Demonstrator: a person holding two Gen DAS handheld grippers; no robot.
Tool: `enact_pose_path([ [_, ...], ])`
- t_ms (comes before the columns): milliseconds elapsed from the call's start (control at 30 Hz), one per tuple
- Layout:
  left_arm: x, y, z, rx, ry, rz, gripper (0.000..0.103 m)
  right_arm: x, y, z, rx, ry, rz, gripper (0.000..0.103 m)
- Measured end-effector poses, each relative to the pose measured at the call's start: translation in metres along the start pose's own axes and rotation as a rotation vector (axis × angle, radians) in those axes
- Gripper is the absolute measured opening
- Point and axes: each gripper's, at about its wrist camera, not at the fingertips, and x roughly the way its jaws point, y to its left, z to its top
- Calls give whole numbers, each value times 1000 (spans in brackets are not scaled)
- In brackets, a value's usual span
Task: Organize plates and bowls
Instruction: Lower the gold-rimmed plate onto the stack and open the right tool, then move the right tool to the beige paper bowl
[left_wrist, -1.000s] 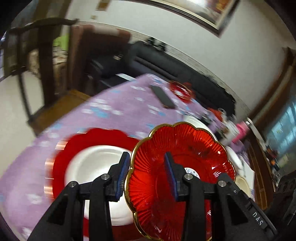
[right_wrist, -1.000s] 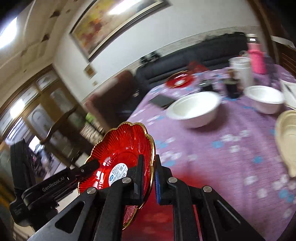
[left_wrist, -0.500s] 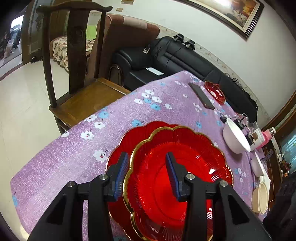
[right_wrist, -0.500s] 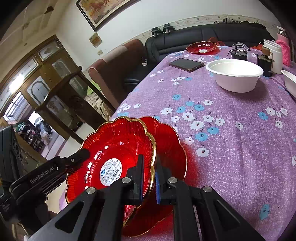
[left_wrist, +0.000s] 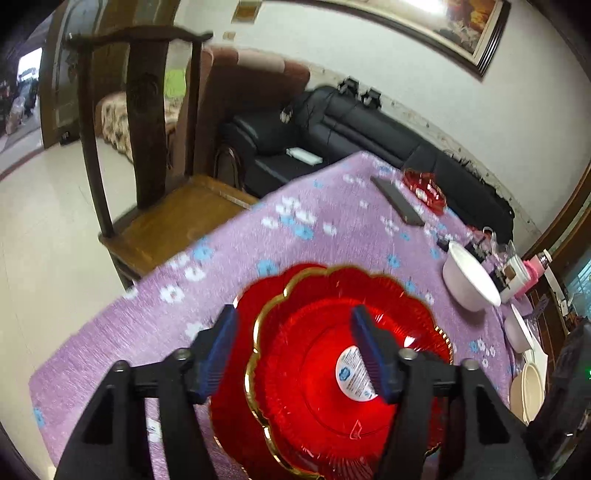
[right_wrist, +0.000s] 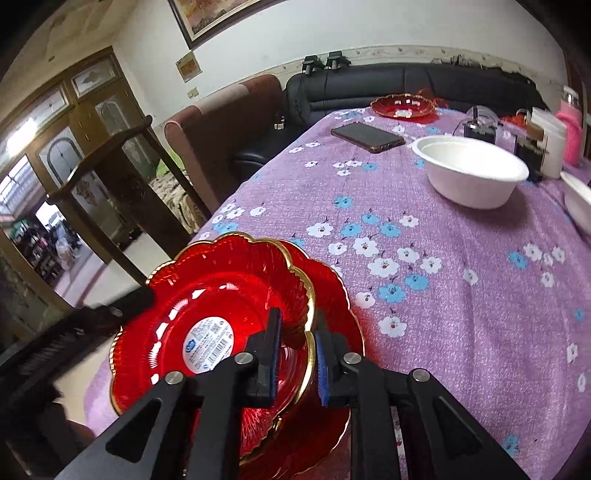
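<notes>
Where the purple flower-printed tablecloth (right_wrist: 461, 295) meets its near corner, a red gold-rimmed scalloped glass plate (right_wrist: 221, 291) sits nested on a second red plate (right_wrist: 332, 291). The right gripper (right_wrist: 297, 354) straddles the top plate's rim, jaws slightly parted; the left gripper (left_wrist: 295, 350) hangs wide above it. A round white label (right_wrist: 208, 343) carries unreadable print. A white bowl (right_wrist: 472, 173) and dark phone (right_wrist: 365, 137) lie toward the far edge, beside a black sofa (right_wrist: 406, 83).
</notes>
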Motion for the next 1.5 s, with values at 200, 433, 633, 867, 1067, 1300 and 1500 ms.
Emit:
enact_pose_path([
  [200,-18,2,6,-1,-65,17,72,-4,0,2,7,-10,23,40],
  [433,-32,7,7,-13,-81,25,73,-39,1,5,10,-106,16,55],
  [633,-64,-18,-2,92,-221,174,88,-78,-4,-5,29,-185,12,60],
  [867,-96,-65,-17,246,-298,171,91,-115,-24,-21,91,-254,-5,68],
  [1067,-106,-104,-35,349,-283,134,91,-135,-55,-34,177,-283,-18,68],
  [1300,-116,-140,-57,429,-288,105,91,-166,-94,-51,272,-335,-28,70],
  [1500,-120,-164,-73,495,-283,91,91,-194,-122,-57,316,-394,-51,71],
])
